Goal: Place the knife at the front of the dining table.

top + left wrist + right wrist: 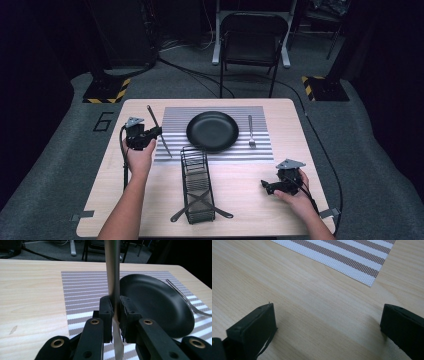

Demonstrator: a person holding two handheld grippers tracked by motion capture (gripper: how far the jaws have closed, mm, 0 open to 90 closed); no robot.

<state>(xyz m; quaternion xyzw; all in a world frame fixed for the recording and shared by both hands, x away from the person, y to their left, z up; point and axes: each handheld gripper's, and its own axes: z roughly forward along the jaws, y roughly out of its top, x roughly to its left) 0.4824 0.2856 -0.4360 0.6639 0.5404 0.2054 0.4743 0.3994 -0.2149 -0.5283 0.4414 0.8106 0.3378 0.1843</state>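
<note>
From above I see a pale wooden table [150, 210] with a grey striped placemat [175, 120] across its far half. A black plate [212, 131] sits at the mat's centre, and a fork [251, 131] lies on the mat just right of the plate, apart from it.

My left gripper [156, 132] is at the mat's left edge, its jaws clamped on a long metal knife [159, 131]. In the left gripper view the knife [113, 272] stands nearly upright between the closed pads, with the plate [160, 302] behind it to the right.

A black wire rack [196, 184] stands on the bare wood nearer me, with utensil handles sticking out at its near end.

My right gripper [265, 186] is low over the bare table at the right, jaws spread wide and holding nothing; its own view shows wood grain between them and the mat's corner [362, 262] beyond.
</note>
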